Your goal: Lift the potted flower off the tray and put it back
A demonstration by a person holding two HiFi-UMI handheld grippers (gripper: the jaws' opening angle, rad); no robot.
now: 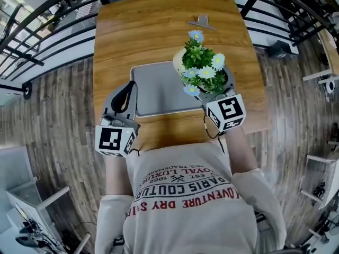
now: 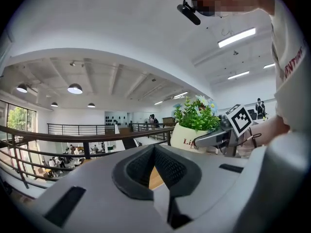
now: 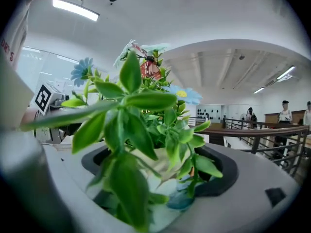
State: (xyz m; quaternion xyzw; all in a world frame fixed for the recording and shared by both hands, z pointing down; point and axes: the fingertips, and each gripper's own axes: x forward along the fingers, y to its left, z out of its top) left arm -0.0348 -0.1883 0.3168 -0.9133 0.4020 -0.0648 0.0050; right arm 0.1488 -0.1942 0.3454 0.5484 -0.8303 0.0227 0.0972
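Observation:
The potted flower (image 1: 204,67), a white pot with green leaves and pale blue and white blooms, is over the far right corner of the grey tray (image 1: 159,89). My right gripper (image 1: 212,86) is shut on the pot from the near side. In the right gripper view the leaves (image 3: 146,110) fill the frame and the pot sits between the jaws (image 3: 160,174). Whether the pot's base touches the tray is hidden. My left gripper (image 1: 124,97) is at the tray's left edge, jaws together and holding nothing. The left gripper view shows the pot (image 2: 187,139) to its right.
The tray lies on a wooden table (image 1: 159,30); a small grey object (image 1: 201,21) sits near the far edge. A black railing (image 1: 47,41) runs behind and to the left of the table. The person's torso is close against the near edge.

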